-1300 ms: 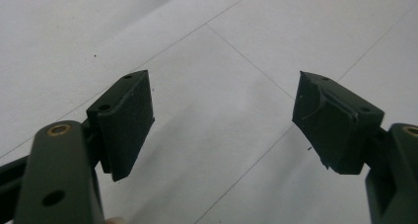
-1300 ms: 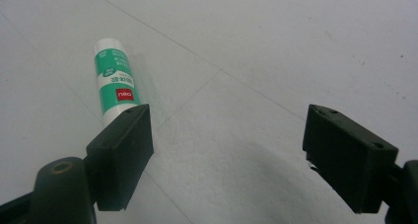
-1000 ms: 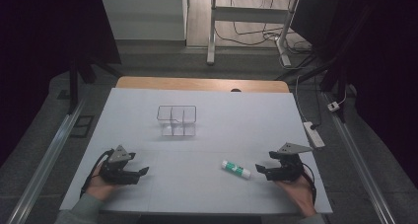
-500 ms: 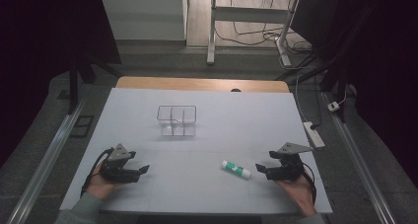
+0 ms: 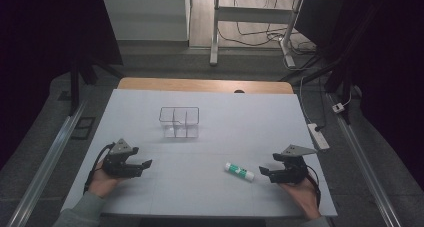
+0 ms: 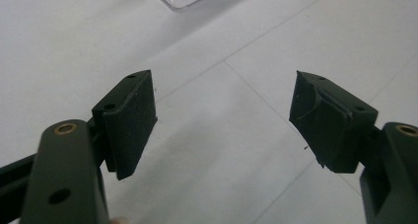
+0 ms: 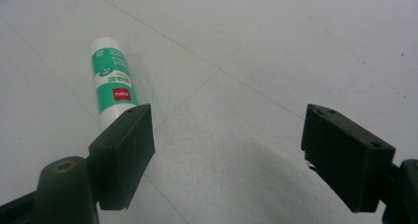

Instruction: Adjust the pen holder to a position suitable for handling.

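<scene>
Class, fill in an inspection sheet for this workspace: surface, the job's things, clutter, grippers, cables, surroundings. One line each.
Surface: white table with faint grid lines, wooden edge at the far side.
Job's things: glue stick, green and white, lying flat near the right gripper; clear divided box standing farther back, looks empty.
Clutter: nothing seen.
Grippers: left gripper open, holding nothing; right gripper open, holding nothing, glue stick beside one of its fingers, not between them.
Cables: a cable trails from each gripper; power strip and leads on the floor at right.
Surroundings: dark room, table legs and loose wires beyond.
</scene>
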Motion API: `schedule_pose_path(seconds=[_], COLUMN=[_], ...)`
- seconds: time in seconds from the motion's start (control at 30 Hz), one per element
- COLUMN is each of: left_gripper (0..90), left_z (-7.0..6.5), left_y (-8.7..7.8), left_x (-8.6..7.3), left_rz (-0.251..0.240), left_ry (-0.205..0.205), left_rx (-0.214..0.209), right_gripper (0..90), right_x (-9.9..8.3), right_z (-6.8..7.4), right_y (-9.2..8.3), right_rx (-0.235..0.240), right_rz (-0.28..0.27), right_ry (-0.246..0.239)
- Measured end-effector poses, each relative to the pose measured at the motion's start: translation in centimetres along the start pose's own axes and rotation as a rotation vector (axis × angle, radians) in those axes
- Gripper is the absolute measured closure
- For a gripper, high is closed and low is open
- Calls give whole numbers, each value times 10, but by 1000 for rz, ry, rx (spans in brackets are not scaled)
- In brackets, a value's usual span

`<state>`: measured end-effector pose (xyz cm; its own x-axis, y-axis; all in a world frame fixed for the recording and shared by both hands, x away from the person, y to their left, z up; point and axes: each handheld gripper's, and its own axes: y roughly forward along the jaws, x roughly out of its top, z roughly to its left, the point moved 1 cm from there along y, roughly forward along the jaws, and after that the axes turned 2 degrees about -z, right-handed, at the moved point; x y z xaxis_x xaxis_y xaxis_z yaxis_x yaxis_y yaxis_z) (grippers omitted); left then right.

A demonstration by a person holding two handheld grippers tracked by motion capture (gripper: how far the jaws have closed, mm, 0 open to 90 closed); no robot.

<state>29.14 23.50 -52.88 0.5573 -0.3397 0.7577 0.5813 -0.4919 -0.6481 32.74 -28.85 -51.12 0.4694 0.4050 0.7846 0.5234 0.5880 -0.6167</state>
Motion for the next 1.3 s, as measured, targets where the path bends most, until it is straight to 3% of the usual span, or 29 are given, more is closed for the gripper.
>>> schedule_pose_path(seconds=[0.4, 0.7, 1.17, 1.3], left_gripper=[288, 329, 481, 575], left_z=[10, 15, 25, 28], left_y=[10, 15, 31, 37], left_x=[15, 23, 39, 42], left_rz=[0, 1, -14, -15], left_ry=[-22, -11, -28, -25], left_rx=[11, 22, 51, 55], right_gripper=[199, 200, 199, 199], right_x=[-1, -1, -1, -1], right_z=[0, 0, 0, 0], right_y=[1, 2, 2, 3], right_rx=[-5, -7, -5, -6], right_rz=[5, 10, 13, 14], right_ry=[-1, -1, -2, -2])
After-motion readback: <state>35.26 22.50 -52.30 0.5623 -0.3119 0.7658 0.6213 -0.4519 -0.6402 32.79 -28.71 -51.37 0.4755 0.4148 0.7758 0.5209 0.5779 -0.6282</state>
